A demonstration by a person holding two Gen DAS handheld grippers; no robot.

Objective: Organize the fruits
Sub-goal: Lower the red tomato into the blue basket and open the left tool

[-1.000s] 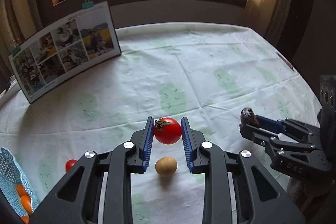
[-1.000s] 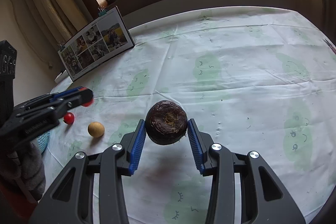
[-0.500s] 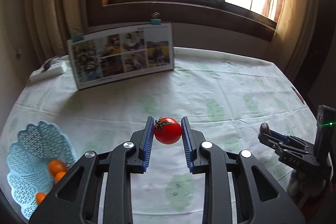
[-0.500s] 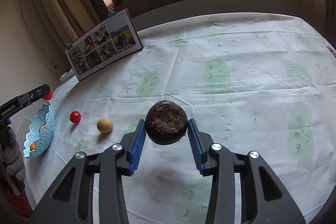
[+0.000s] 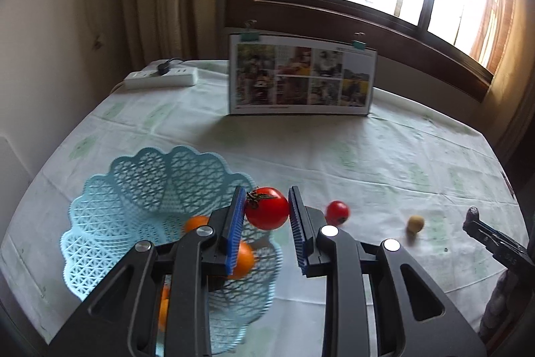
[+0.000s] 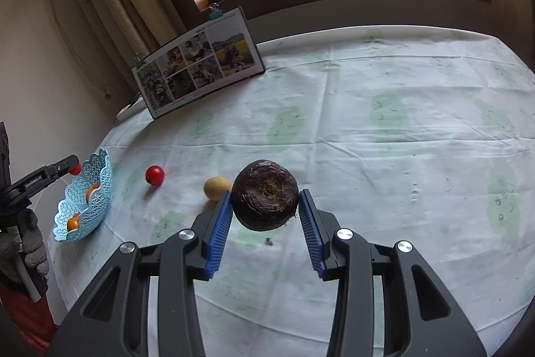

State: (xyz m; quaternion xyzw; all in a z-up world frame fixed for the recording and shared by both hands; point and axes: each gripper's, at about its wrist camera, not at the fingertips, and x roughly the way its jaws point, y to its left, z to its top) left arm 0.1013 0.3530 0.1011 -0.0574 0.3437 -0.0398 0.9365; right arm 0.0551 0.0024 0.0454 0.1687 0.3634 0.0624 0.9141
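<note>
Counter (image 6: 384, 129), under a pale cloth with green patches, carries everything shown. Photo board (image 5: 301, 76), upright at the far edge, is held by two clips. Power strip (image 5: 160, 79) lies at the far left corner. Basket (image 5: 140, 189), light blue lattice plastic, stands near the left edge and holds several oranges (image 5: 245, 258). Left gripper (image 5: 265, 218) has its jaws closed on a large tomato (image 5: 267, 212), held in the air over the near right rim of the basket; half a second ago it was over bare cloth with the basket well to its left. Its side reads partly "GenRobot.AI" in the right wrist view. Right gripper (image 6: 265, 206) has its jaws closed on a dark brown round fruit (image 6: 264, 194), held above the counter as before; letters "DAS" show on its body in the left wrist view. Small tomato (image 6: 154, 175) lies on the cloth between the basket and a small tan fruit (image 6: 216, 188), each apart from the other. A grey-gloved hand (image 6: 30, 243) grips the left handle.
</note>
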